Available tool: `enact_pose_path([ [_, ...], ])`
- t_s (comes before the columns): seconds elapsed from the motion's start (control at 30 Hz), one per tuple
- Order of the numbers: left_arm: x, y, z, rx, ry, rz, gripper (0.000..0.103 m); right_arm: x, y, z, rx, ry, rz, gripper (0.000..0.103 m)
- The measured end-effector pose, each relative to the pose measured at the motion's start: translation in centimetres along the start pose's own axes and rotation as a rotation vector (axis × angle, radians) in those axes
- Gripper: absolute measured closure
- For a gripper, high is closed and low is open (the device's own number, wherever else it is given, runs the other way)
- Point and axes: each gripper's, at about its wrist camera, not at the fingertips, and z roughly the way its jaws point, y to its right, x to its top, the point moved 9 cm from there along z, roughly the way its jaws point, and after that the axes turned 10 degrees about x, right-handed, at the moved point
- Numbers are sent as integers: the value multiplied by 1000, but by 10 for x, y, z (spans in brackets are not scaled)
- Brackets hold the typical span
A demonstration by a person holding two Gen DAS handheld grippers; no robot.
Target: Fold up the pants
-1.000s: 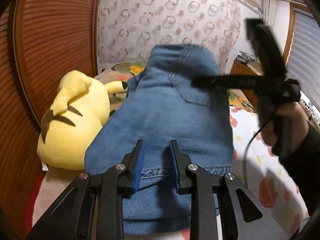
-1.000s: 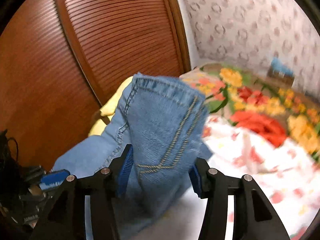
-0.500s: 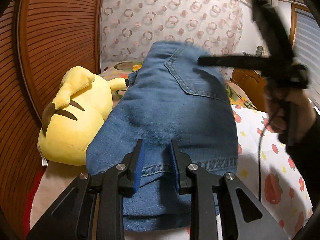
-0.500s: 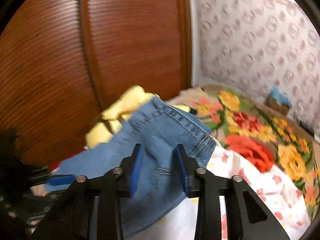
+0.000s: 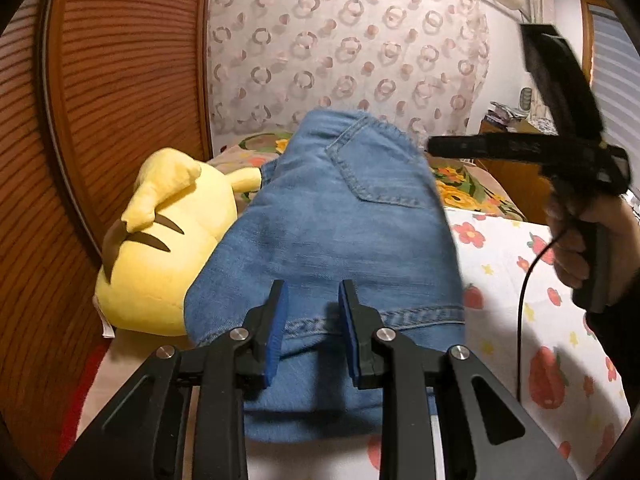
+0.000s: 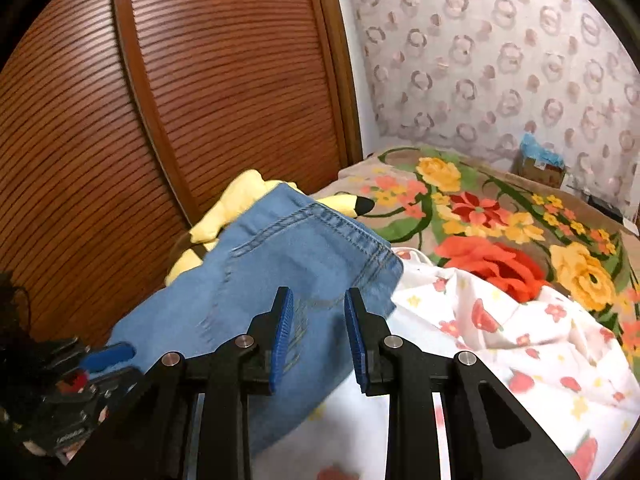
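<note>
The denim pants (image 5: 340, 240) lie folded on the bed just ahead of my left fingers (image 5: 311, 320) and right fingers (image 6: 318, 322), both parted and gripping nothing; the cloth looks thick, soft and floppy, so I'd pinch a stitched hem.

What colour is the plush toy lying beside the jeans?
Yellow with dark brown stripes; the plush toy shows best in the left wrist view, just left of the jeans.
</note>
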Motion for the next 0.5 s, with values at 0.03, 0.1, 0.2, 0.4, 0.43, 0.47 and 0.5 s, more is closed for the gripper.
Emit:
enact_pose_path([
  [0.03, 1, 1, -5, -1, 5, 2, 76, -3, -5, -14, -6, 8, -4, 76],
  [0.1, 3, 4, -17, -4, 20, 5, 76, -12, -13, -34, -20, 19, -10, 76],
  [0.2, 4, 10, -35, -9, 40, 11, 76, -25, -27, -66, -31, 36, -10, 76],
  [0.4, 4, 28, -77, -23, 89, 31, 76, -54, -57, -132, -74, 75, -21, 75],
  [0.43, 4, 30, -82, -24, 94, 34, 76, -60, -62, -142, -78, 79, -21, 76],
  [0.47, 2, 34, -90, -28, 102, 40, 76, -66, -68, -154, -83, 84, -21, 75],
  [0.5, 2, 37, -95, -30, 107, 44, 76, -71, -72, -162, -88, 90, -22, 75],
])
